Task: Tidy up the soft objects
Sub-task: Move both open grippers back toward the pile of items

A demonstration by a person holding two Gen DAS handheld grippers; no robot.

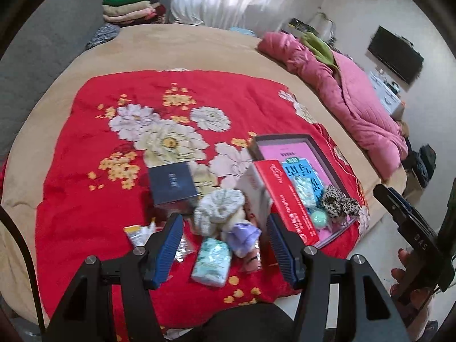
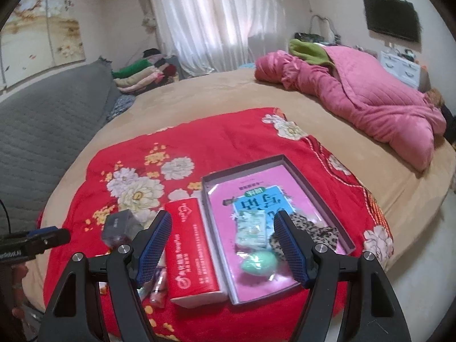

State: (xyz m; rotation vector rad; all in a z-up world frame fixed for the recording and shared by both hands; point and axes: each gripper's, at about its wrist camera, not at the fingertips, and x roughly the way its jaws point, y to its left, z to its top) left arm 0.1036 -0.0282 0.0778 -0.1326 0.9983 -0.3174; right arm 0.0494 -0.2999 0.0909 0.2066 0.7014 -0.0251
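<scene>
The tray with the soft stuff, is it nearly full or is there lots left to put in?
Some is done: the tray already holds a tissue pack, a green ball and a leopard scrunchie. Both grippers are empty, fingers apart. Left on the red blanket: a white scrunchie, a purple one and another tissue pack.

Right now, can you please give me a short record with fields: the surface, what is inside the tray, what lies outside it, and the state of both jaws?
surface: red floral quilt on a beige bed
tray: shallow tray holding a pink book, tissue pack, green egg-shaped ball, leopard-print fabric
outside tray: red box, dark blue box, white scrunchie, purple cloth, second tissue pack
left gripper: jaws open, holding nothing
right gripper: jaws open, holding nothing
</scene>
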